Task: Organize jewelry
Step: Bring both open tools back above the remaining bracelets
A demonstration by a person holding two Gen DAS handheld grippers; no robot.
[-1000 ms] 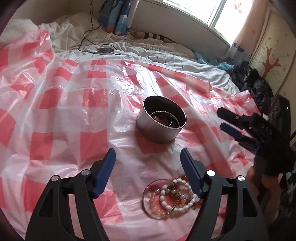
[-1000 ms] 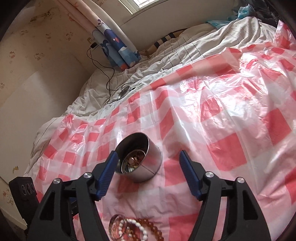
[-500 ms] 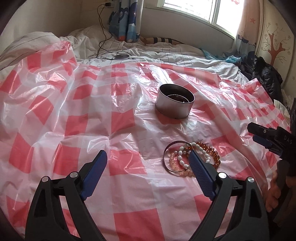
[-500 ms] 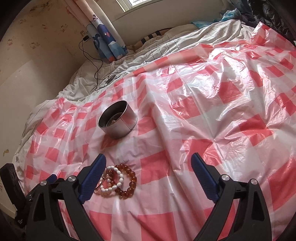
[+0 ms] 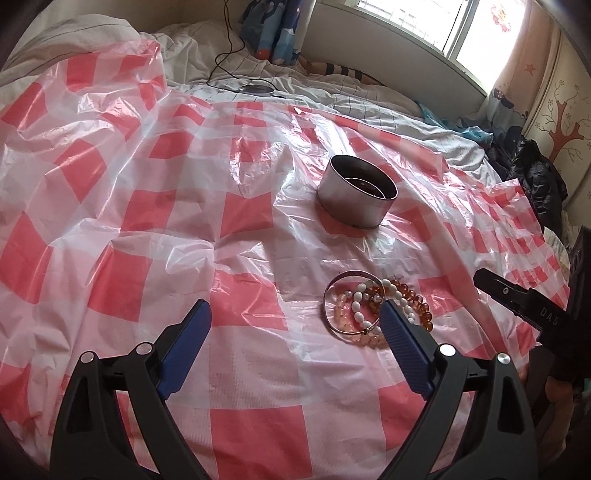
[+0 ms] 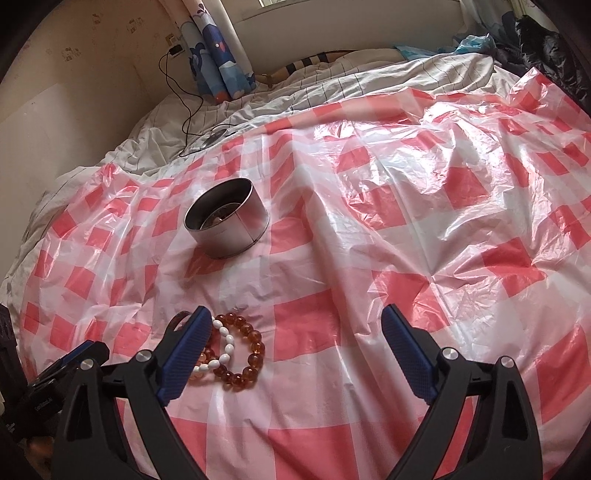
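Left gripper [image 5: 295, 325]: blue ribbed pads on black frame, spread wide, holding nothing, above the sheet. Right gripper [image 6: 295, 332]: same build, also spread wide and holding nothing.

Surface is a glossy, crinkled red-and-white checked plastic sheet [image 5: 122, 206] draped over a bed.

Near: bracelet pile [image 5: 373, 306] lying on the sheet, just beyond the left gripper's right pad. In it: a thin plain metal bangle [image 5: 334, 288], a white oval-bead bracelet [image 5: 358, 314], a pale pink round-bead bracelet [image 5: 341, 314] and an amber round-bead bracelet [image 5: 421, 310], all overlapping. The right wrist view has the same pile partly hidden behind its left pad; the amber and white strands read clearly there, the pink one not, the bangle only as a sliver.

Mid: round metal tin [image 5: 356, 195], no lid, smooth brushed wall, upright on the sheet, well apart from the pile, farther back. Right wrist view looks into it more steeply: something dark, bead-like, inside, can't identify. Left view shows only a dark interior.

Far: white grid-lined bedding [image 6: 332, 88], black cable [image 6: 184, 114] to a round disc on the bedding, blue cartoon-print curtain [image 6: 218, 48]. Only the left view shows the window [image 5: 417, 22] and the tree decal [image 5: 561, 125] at right.
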